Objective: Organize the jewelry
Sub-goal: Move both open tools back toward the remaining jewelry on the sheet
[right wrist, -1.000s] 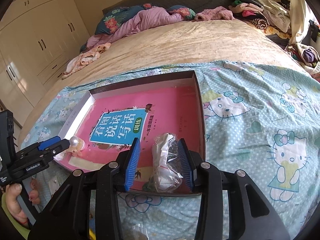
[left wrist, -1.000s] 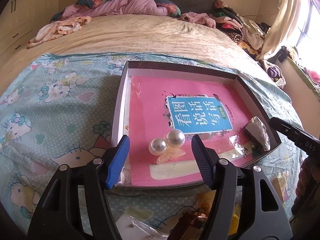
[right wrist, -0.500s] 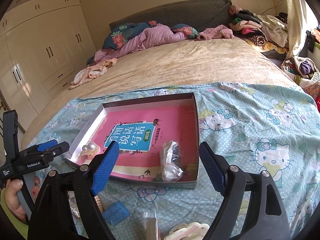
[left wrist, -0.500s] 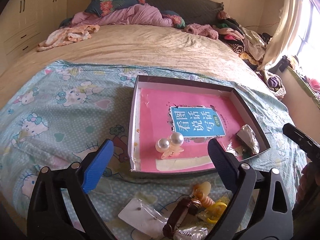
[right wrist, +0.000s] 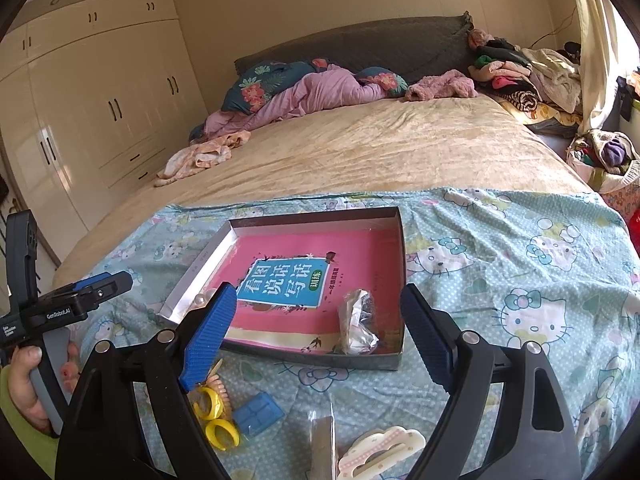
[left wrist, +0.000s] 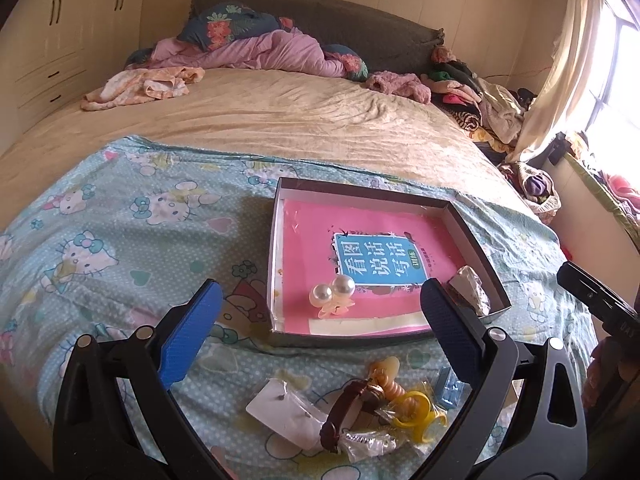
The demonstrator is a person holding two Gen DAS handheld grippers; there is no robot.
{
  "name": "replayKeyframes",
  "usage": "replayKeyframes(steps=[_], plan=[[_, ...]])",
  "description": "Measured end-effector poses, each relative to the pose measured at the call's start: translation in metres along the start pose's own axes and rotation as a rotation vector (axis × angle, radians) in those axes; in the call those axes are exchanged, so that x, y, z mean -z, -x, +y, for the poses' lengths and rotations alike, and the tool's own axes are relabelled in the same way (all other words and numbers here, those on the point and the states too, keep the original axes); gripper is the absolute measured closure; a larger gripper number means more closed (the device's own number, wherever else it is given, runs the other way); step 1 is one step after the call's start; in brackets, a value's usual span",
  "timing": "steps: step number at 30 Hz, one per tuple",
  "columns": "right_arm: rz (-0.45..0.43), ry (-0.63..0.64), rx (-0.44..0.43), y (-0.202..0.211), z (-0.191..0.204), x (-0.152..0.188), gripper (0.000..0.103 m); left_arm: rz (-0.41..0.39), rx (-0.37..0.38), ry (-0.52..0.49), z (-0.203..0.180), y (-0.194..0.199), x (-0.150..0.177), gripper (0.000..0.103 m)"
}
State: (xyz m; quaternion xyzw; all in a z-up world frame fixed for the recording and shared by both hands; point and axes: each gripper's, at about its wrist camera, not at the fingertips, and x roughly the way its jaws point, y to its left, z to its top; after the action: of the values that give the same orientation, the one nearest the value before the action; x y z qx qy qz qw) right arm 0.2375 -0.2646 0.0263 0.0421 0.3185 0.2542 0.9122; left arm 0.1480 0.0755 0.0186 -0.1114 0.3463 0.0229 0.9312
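A shallow grey box (left wrist: 280, 216) (right wrist: 394, 362) with a pink book inside lies on the Hello Kitty sheet. In it sit a hair clip with two pearls (left wrist: 333, 293), half hidden by a finger in the right wrist view, and a crumpled clear bag (left wrist: 470, 290) (right wrist: 357, 322). My left gripper (left wrist: 320, 332) is open and empty, held above and in front of the box. My right gripper (right wrist: 316, 336) is open and empty too, back from the bag. Loose jewelry lies in front of the box: yellow rings (left wrist: 416, 416) (right wrist: 216, 418), a brown strap (left wrist: 340, 416), a white card (left wrist: 280, 408), a blue piece (right wrist: 256, 414).
A cloud-shaped clip (right wrist: 380, 456) and a small packet (right wrist: 322, 440) lie at the near edge. A hand (right wrist: 24, 384) grips the left tool's handle. Bedding and clothes (left wrist: 248, 52) are piled at the bed's far end and right side; wardrobes (right wrist: 100, 112) stand on the left.
Both grippers opened wide, letting go of the pearl clip and the clear bag, which stayed in the box. Both then drew back and up, bringing the loose jewelry in front into view.
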Motion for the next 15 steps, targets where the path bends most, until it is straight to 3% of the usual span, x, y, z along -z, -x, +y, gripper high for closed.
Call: replayKeyframes(steps=[15], plan=[[-0.016, 0.026, -0.018, 0.030, 0.010, 0.008, 0.020, -0.038, 0.004, -0.027, -0.006, 0.032, 0.009, 0.010]])
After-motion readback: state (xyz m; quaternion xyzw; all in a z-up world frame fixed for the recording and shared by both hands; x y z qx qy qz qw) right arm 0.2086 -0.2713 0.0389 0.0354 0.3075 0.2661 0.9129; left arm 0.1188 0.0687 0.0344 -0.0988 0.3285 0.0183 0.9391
